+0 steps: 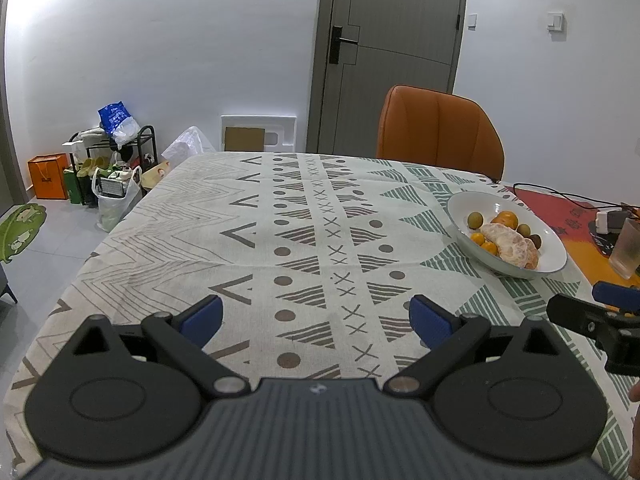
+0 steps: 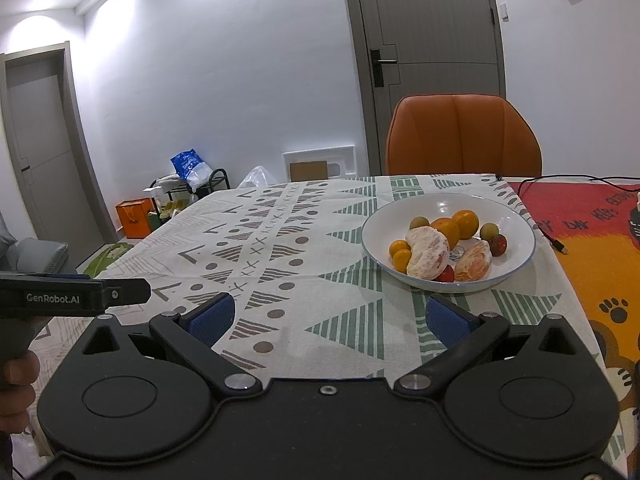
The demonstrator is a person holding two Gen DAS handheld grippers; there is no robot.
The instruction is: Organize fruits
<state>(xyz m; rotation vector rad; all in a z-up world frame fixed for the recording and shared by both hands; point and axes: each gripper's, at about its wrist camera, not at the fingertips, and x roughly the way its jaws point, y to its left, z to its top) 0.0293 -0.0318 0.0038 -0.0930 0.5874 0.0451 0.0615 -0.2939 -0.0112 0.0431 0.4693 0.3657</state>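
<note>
White walls and a grey door (image 2: 432, 64) back the scene; at far left on the floor stand an orange bag (image 1: 47, 176) and a black rack (image 1: 116, 148) loaded with shoes and bags.

Bench (image 1: 168, 240): covered by a patterned cloth of grey chevrons, brown dots and green striped triangles. Its left and middle areas carry no fruit.

Left gripper (image 1: 316, 320): held low over the near middle of the bench, jaws spread wide apart, blue pads bare, nothing between them. In the right wrist view its black body, lettered "GenRobot.AI", enters from the left edge, with a hand (image 2: 16, 384) on the grip below it.

Right gripper (image 2: 328, 320): jaws likewise wide apart and holding nothing, suspended above the cloth just short of the bowl. Its blue-tipped finger shows at the right edge of the left wrist view.

White bowl (image 2: 516, 216): rests on the cloth at the right of the bench, in front of an orange chair (image 2: 464, 136). All the fruit lies inside it:
- two peeled citrus pieces (image 2: 428, 254), pith showing, nearest the front rim
- two whole oranges (image 2: 466, 222) behind them
- small yellow-orange fruits (image 2: 400, 254) at the left
- small greenish round fruits (image 2: 489, 231)
- dark red round ones (image 2: 497, 245), one partly hidden at the front.

Right of the bowl, a red and orange mat (image 2: 592, 232) with paw prints carries a black cable (image 2: 548, 234). A frosted glass (image 1: 628, 246) stands at the far right in the left wrist view.
</note>
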